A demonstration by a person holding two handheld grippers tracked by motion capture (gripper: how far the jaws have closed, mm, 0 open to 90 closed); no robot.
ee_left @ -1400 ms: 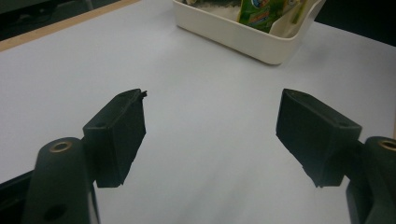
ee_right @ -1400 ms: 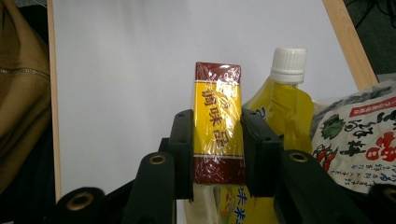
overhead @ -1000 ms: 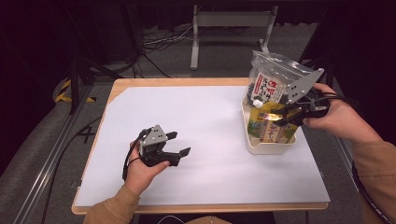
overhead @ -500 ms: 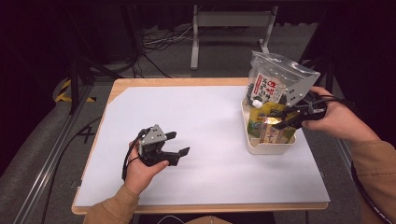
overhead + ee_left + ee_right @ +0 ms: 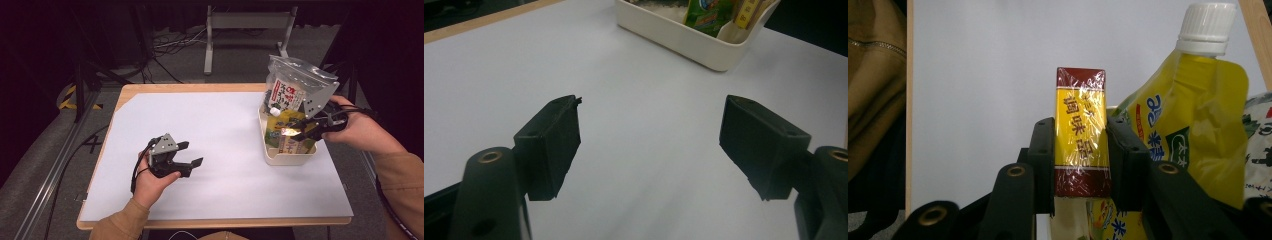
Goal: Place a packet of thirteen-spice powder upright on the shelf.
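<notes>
A small yellow box with dark red ends point(image 5: 1080, 130) stands upright between the jaws of my right gripper point(image 5: 1081, 145), which is shut on it. In the high view that gripper point(image 5: 295, 132) holds the box point(image 5: 288, 132) just above the cream bin point(image 5: 287, 160) at the table's right side. A yellow spouted pouch with a white cap point(image 5: 1193, 115) stands in the bin right beside the box. My left gripper point(image 5: 194, 153) rests low over the white table at left of centre, open, with nothing between its jaws point(image 5: 651, 135).
A large clear bag with a red-and-white label point(image 5: 292, 82) leans up out of the bin's far end. Green and yellow packets fill the bin point(image 5: 684, 37). The white sheet point(image 5: 220, 125) lies bare between the two hands. Dark floor, cables and a stand lie beyond the table.
</notes>
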